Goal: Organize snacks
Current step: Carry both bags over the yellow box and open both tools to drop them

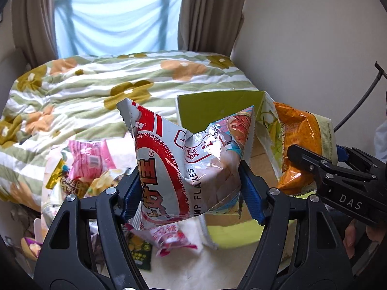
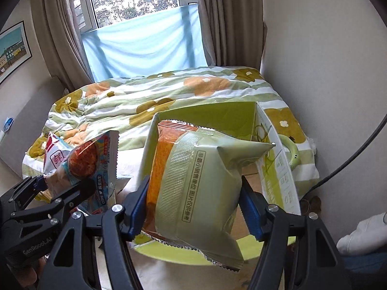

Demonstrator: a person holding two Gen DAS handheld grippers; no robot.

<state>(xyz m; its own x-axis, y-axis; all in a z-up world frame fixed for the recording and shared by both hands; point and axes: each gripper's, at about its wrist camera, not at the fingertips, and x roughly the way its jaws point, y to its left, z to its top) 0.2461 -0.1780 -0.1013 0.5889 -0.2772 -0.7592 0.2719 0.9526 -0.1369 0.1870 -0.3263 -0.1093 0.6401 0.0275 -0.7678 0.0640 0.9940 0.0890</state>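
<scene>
Two snack bags hang in the air above a bed, each pinched by a hand-held tool. The left tool [image 1: 191, 191] has its blue pads pressed against both sides of a red-and-white shrimp flakes bag [image 1: 183, 159], jaws roughly half spread around the puffed packet, which stands upright and crumpled with its serrated top edge pointing toward the window [image 1: 116, 24]. The right tool [image 2: 193, 205] grips an orange-and-pale-green snack bag [image 2: 198, 181] in the same way, its pads squeezing the bag's sides, the packet tilted with one corner jutting to the right.

Both bags are held over or just in front of an open green cardboard box [image 2: 205, 118], which sits on the near end of the bed [image 2: 145, 96]; the orange bag hangs above the box's opening, while the shrimp flakes bag hangs beside it, to the box's left. In the left wrist view the right tool appears at the right edge with its orange bag [image 1: 297, 145] beside the box [image 1: 217, 104]. In the right wrist view the left tool shows at the lower left, its bag [image 2: 79, 162] lifted clear.

Below the left tool, a loose pile of other packets [image 1: 89, 164] lies on a pale surface by the bed, among them a pink one and a dark green one [image 1: 141, 253]. A floral green-striped quilt [image 1: 96, 84] covers the bed, and curtains [image 2: 65, 36] frame the window behind it.
</scene>
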